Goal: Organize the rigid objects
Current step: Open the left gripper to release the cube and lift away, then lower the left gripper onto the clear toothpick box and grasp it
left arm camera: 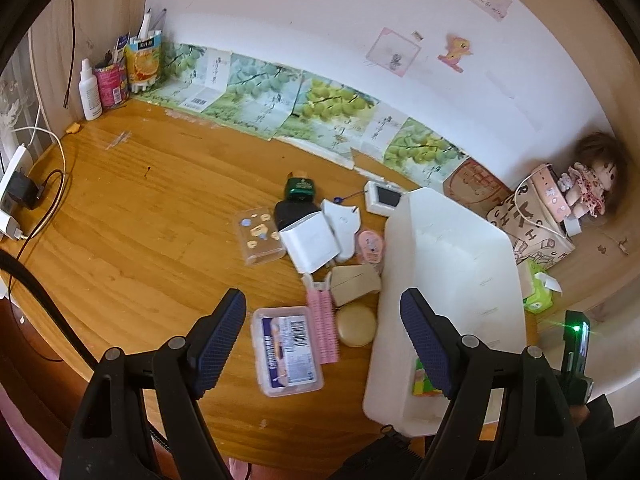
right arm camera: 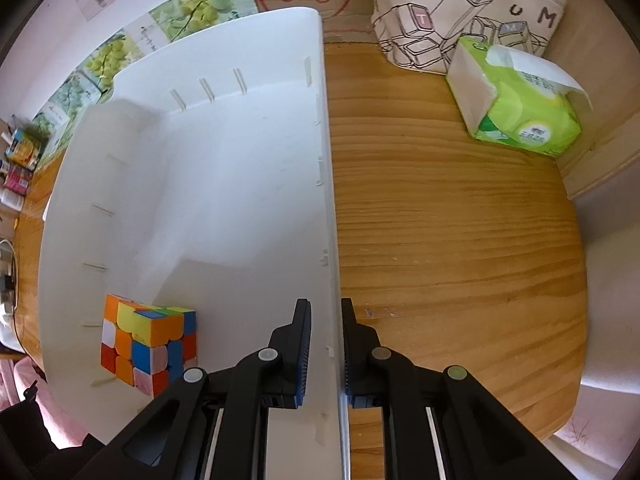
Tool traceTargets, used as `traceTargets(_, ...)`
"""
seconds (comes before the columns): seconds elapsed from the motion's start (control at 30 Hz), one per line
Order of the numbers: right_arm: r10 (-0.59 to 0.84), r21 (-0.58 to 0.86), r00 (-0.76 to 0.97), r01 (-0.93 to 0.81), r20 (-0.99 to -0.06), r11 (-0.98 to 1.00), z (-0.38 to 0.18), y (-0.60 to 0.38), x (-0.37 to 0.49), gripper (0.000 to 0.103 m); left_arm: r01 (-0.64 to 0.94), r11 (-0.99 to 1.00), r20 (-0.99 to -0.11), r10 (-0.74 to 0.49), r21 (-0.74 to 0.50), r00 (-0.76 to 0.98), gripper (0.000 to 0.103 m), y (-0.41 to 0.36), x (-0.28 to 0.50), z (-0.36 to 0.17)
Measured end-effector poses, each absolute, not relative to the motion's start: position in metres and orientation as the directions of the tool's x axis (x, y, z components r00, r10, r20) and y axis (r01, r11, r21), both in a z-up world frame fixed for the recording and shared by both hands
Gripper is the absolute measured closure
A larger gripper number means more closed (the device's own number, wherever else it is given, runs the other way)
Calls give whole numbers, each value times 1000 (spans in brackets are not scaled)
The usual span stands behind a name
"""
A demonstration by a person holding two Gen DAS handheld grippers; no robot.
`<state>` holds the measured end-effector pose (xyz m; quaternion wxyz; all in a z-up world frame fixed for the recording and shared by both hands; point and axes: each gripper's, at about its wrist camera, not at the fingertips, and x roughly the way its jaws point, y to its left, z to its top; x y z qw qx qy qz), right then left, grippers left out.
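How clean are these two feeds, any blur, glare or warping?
Left wrist: heavy fisheye bend, the white bin washed out by bright light, a green flare at the right edge. Right wrist: sharp, the bin wall overexposed, the puzzle cube clear.

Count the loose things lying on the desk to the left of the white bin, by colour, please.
White: 3 (box, cat-shaped piece, screen device)
Pink: 2 (roller, small round case)
Beige: 2 (round compact, cardboard piece)
Clear: 2 (labelled box, stickered case)
Dark: 1 (bottle)
Total: 10
Left out: the white bin.
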<state>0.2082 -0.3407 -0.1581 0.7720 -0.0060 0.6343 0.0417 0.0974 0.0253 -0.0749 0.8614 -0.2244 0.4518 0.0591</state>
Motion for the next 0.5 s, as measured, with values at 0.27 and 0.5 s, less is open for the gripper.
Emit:
traceTargets(0.27, 30, 27, 210, -20, -977, 999, -157, -342, 201, 89, -310, 893, -857, -142, -327, 495, 14, 39, 103, -98)
traceTargets(0.5, 11, 17, 219, 22, -976, 1000, -158, -342, 199, 89, -313, 868, -891, -261, -385, 371, 11, 51, 113, -130)
